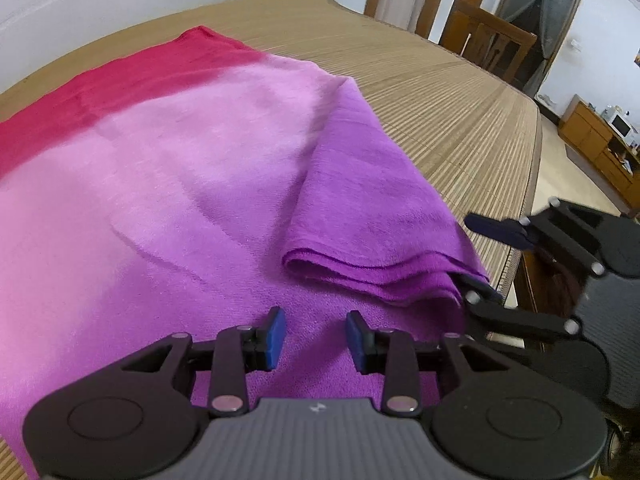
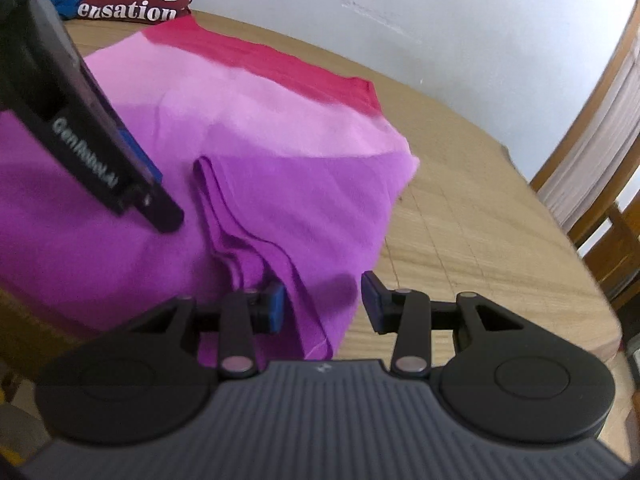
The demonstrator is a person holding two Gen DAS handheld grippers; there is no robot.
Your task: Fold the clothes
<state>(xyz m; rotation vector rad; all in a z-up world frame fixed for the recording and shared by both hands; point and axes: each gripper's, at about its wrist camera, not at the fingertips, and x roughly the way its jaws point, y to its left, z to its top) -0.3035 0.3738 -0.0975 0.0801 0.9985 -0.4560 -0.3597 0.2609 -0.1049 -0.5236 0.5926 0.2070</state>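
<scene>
My right gripper (image 2: 322,304), jaws parted, straddles the near corner of the purple folded-over flap (image 2: 304,208) of the pink-to-purple cloth (image 1: 168,168) on the bamboo mat (image 1: 440,92); my left gripper (image 1: 316,338), also parted, hovers left of that flap.

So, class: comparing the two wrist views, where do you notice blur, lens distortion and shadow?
Left wrist view: fisheye bends the woven bamboo mat edge into a curve; the pink-to-purple gradient cloth looks fairly sharp. Right wrist view: softer overall, the left tool blurred at close range, and a dark shadow lies on the cloth's fold between the right tool pads.
</scene>
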